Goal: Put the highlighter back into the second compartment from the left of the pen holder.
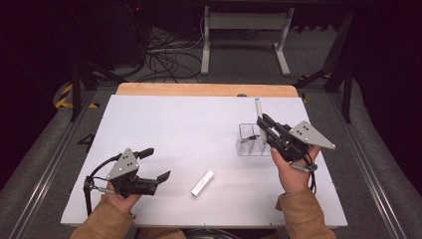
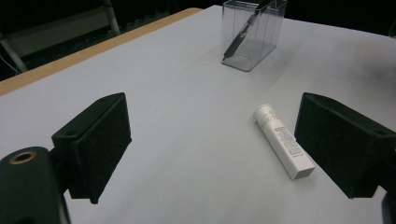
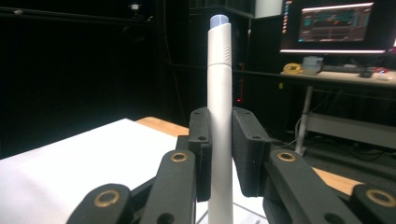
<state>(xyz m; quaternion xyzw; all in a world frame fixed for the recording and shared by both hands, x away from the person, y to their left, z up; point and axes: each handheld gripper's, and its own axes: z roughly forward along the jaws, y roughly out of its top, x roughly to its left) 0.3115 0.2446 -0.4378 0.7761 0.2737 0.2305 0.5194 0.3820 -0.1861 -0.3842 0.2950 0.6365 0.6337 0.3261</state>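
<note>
Your left gripper (image 1: 155, 164) sits low over the near-left part of the bench (image 1: 174, 119), held in your left hand (image 1: 121, 199), jaws spread wide and gripping nothing; in the left gripper view its 2 black pads (image 2: 95, 142) stand well apart with bare white surface between them. Just right of it, near the near edge and about mid-width, a short white tube (image 1: 202, 183) lies flat on the bench, untouched; in the left gripper view it lies just inside the right-hand pad, printed text on its side, flat end toward the camera. Your right hand (image 1: 293, 172) is further out on the right side of the bench, with your right gripper (image 1: 261, 122) clamped on a white pen (image 1: 259, 117) held upright. The right gripper view shows the pads pinching the pen barrel on both sides, pale blue tip up, above the pads. The pen's lower end is at the clear plastic holder (image 1: 253, 140), which stands on the right half of the bench, just left of the gripper; can't tell whether the pen end touches the holder's floor. 1 dark pen (image 2: 243, 31) leans inside the holder. Beyond the far edge: a strip of wooden tabletop (image 1: 206, 89), then cables (image 1: 164, 57) on the floor and a white desk frame (image 1: 246, 35).
</note>
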